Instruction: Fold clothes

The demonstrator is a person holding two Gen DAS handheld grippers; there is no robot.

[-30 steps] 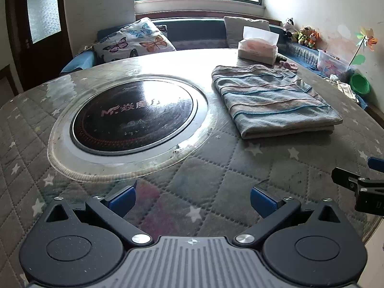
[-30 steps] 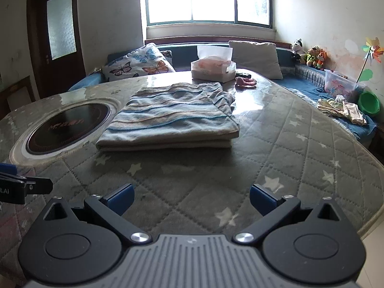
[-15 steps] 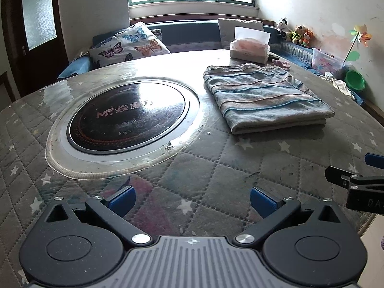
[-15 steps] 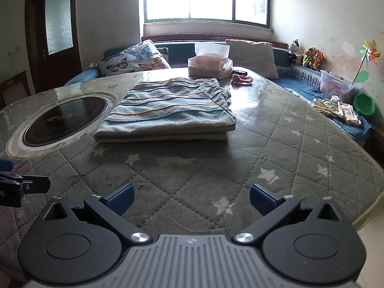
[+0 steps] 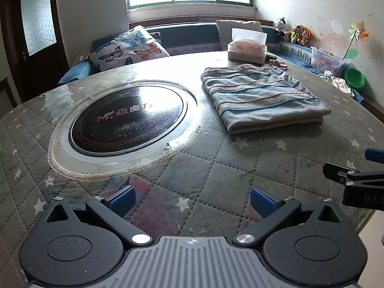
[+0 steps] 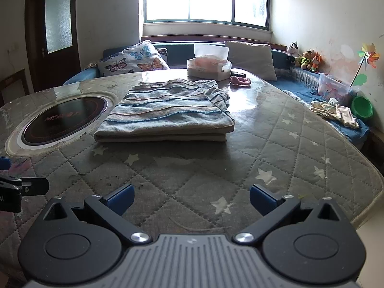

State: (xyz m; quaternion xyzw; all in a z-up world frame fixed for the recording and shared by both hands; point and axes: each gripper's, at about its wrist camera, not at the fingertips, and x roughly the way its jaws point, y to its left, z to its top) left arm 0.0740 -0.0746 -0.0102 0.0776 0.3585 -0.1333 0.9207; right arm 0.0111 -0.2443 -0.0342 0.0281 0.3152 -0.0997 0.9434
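Note:
A striped grey and blue garment (image 5: 261, 98) lies folded in a flat rectangle on the quilted table cover; it also shows in the right wrist view (image 6: 168, 110). My left gripper (image 5: 192, 201) is open and empty, near the table's front edge, well short of the garment. My right gripper (image 6: 190, 198) is open and empty, also near the front edge, in front of the garment. The right gripper's side shows at the right edge of the left wrist view (image 5: 355, 180), and the left gripper's at the left edge of the right wrist view (image 6: 19, 189).
A round black cooktop (image 5: 127, 120) is set in the table to the left of the garment. A tissue box (image 5: 247, 48) and a small pink thing (image 6: 240, 80) lie at the far edge. A bench with cushions (image 5: 127, 48), toys and loose clothes (image 6: 336, 112) runs behind and to the right.
Both grippers have drawn back a little from the folded garment, which looks smaller and farther. Both stay open and empty. The garment has not moved.

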